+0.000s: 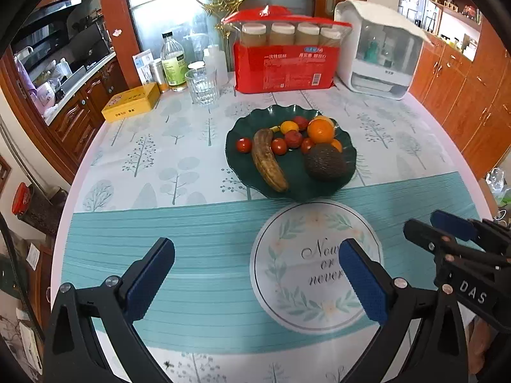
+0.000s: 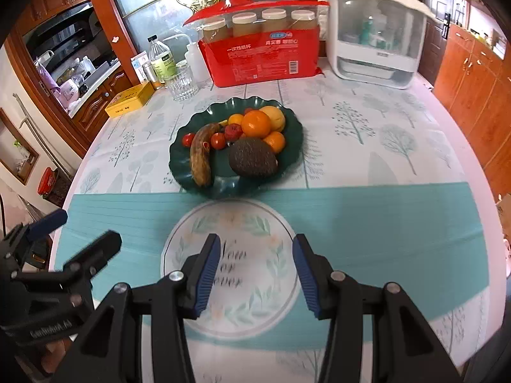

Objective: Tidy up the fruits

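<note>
A dark green wavy plate [image 1: 236, 156] [image 2: 179, 159] sits mid-table holding a browned banana [image 1: 266, 159] [image 2: 200, 154], an avocado [image 1: 325, 161] [image 2: 252, 157], oranges [image 1: 320, 130] [image 2: 256, 123], cherry tomatoes [image 1: 244, 145] [image 2: 218, 140] and small red fruits. My left gripper [image 1: 255, 252] hangs wide open over the teal placemat [image 1: 191, 249], nothing between its blue pads. My right gripper [image 2: 257, 249] is open and empty too, above the round printed coaster [image 2: 236, 287] [image 1: 306, 274]. Both stand well short of the plate. Each gripper shows in the other's view, the right one [image 1: 447, 226] and the left one [image 2: 83, 233].
At the table's back stand a red pack of paper cups [image 1: 284, 63] [image 2: 265, 57], a white dispenser box [image 1: 377, 57] [image 2: 373, 32], a glass tumbler [image 1: 202, 86] [image 2: 183, 81], bottles [image 1: 172, 63] and a yellow tin [image 1: 131, 102] [image 2: 129, 99]. Wooden cabinets flank the table.
</note>
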